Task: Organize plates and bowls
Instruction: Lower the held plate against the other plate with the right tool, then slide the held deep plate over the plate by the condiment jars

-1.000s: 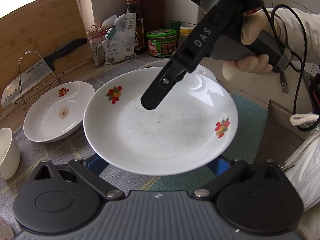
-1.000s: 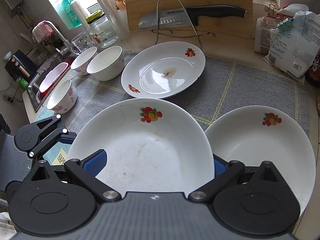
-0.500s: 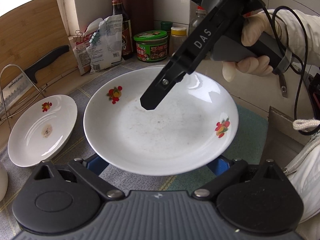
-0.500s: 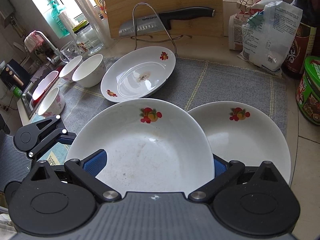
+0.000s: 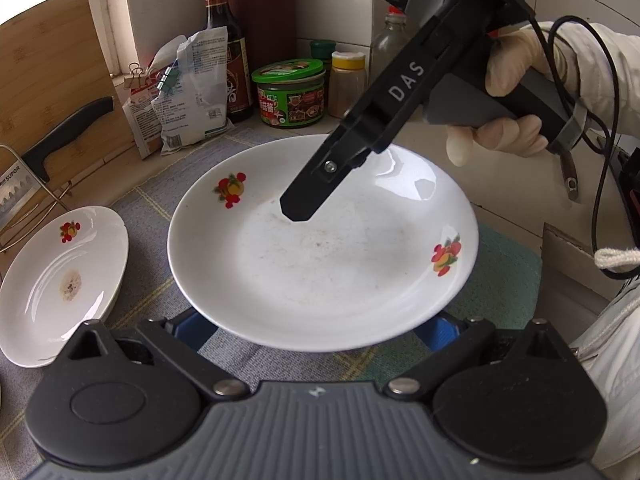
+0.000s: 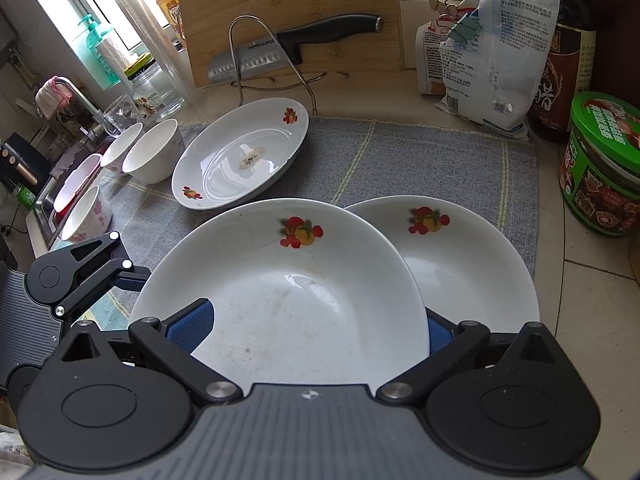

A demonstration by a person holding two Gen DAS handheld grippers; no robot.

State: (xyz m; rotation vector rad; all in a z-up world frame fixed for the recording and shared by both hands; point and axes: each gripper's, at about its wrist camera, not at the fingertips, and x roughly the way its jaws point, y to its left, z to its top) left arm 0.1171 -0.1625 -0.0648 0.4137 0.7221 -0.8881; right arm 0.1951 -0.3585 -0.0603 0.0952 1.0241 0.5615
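A white plate with fruit prints (image 5: 320, 256) is held above the grey mat; both grippers grip its rim from opposite sides. My left gripper (image 5: 316, 330) is shut on its near edge. My right gripper (image 6: 308, 330) is shut on the same plate (image 6: 288, 288), and its finger (image 5: 320, 184) reaches over the plate in the left wrist view. A second fruit plate (image 6: 460, 264) lies on the mat, partly under the held one. A third plate with a brown stain (image 6: 244, 156) (image 5: 60, 280) lies further left. Several white bowls (image 6: 154, 152) stand beyond it.
A bamboo cutting board (image 6: 288, 12) and a knife on a wire rack (image 6: 296, 44) stand at the back. Paper bags (image 6: 492, 56), a soy sauce bottle (image 5: 224, 40) and a green-lidded jar (image 6: 604, 164) crowd the right corner. A sink (image 6: 60, 192) lies far left.
Both grippers have carried the held plate to the right, so it now overlaps the second plate more. The stained plate and bowls have fallen further left in both views.
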